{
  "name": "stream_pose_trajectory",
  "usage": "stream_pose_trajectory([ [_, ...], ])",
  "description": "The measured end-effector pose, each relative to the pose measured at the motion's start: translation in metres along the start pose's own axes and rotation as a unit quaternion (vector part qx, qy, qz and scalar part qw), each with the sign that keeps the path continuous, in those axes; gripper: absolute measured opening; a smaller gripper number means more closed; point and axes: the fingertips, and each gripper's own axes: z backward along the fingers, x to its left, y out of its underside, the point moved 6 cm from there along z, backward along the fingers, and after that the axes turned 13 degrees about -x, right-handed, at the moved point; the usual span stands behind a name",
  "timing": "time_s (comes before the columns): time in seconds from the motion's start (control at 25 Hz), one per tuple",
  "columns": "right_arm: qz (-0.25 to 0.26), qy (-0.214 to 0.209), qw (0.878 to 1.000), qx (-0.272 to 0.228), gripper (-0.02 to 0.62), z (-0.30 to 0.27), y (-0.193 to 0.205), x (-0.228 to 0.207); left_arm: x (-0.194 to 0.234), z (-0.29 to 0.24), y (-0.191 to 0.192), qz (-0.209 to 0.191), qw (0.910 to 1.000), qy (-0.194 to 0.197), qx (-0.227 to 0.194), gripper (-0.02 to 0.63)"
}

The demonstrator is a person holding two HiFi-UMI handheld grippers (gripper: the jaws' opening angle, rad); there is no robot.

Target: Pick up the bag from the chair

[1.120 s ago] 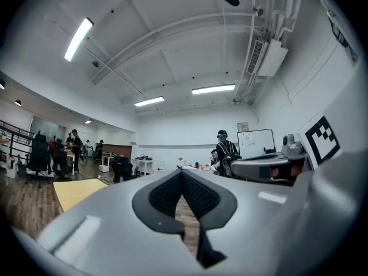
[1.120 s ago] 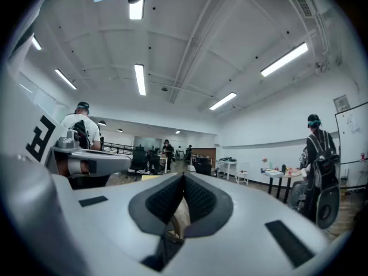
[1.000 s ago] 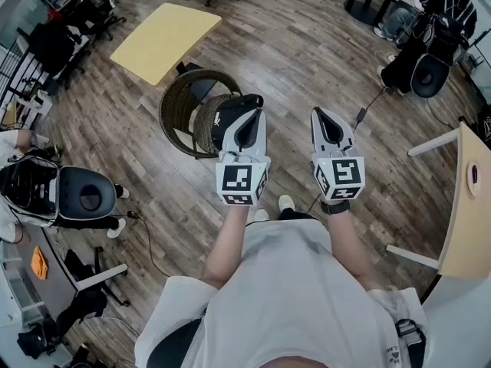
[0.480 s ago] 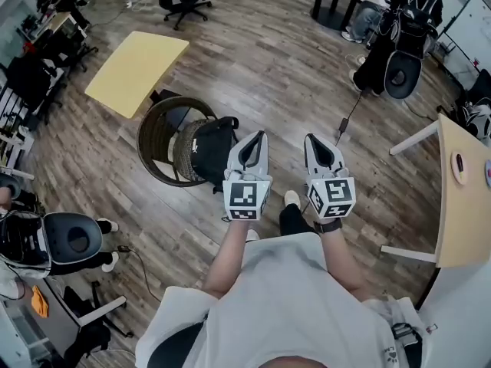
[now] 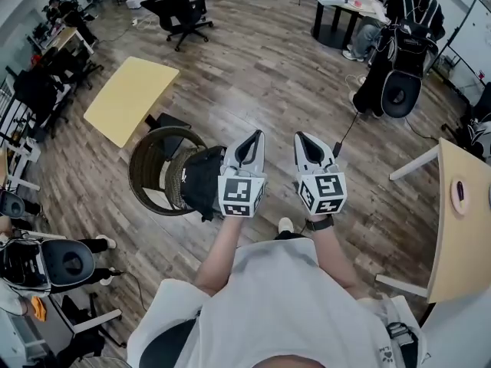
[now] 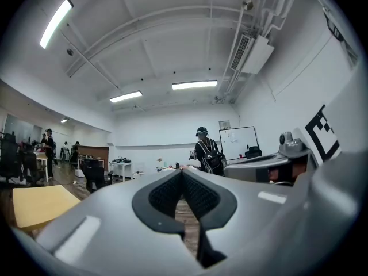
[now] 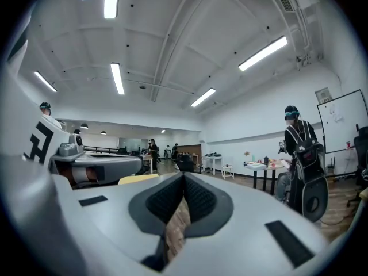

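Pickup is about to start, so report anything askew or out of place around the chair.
Nothing looks spilled or broken. The black bag slumps at the wicker chair's edge nearest the person and seems to hang past the rim rather than sit squarely in it. A loose cable trails across the floor beyond.

No word, brand or number is coming through legibly anywhere. The only print that is showing clearly is the black-and-white square code pattern, which is sitting on the faces of the left cube [image 5: 241, 195] on the left gripper [image 5: 255, 138] and the right cube [image 5: 325, 192] on the right gripper [image 5: 301, 139]; these patterns are carrying blocks, not letters. In the left gripper view a whiteboard [image 6: 238, 142] at the far wall is bearing faint marks and a small sheet [image 6: 224, 125] is hanging just beside it, both too small to read.
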Motion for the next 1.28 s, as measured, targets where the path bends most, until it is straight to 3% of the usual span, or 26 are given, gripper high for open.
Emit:
stream_pose_trajectory([
  [0.16,-0.007,-0.008,1.0,0.0,0.006,-0.014,-0.001,-0.044,-0.016,-0.04,0.002,-0.005,0.9999,0.0,-0.011,0.009],
  [0.36,-0.01,-0.013,1.0,-0.006,0.006,-0.028,-0.008,-0.097,-0.024,-0.079,0.007,0.001,0.9996,-0.025,-0.015,0.009],
  [0.56,-0.032,-0.029,0.999,0.006,0.006,-0.029,0.013,-0.117,-0.03,-0.084,0.026,0.0,0.9987,-0.05,0.004,0.009],
  [0.96,-0.074,-0.119,0.99,0.035,0.006,-0.068,0.047,-0.084,0.001,-0.065,0.047,-0.001,0.9919,-0.119,0.043,0.009],
  [1.28,-0.076,-0.208,0.975,0.037,0.006,-0.15,0.064,-0.029,0.079,-0.03,0.052,-0.014,0.9757,-0.214,0.047,0.009],
])
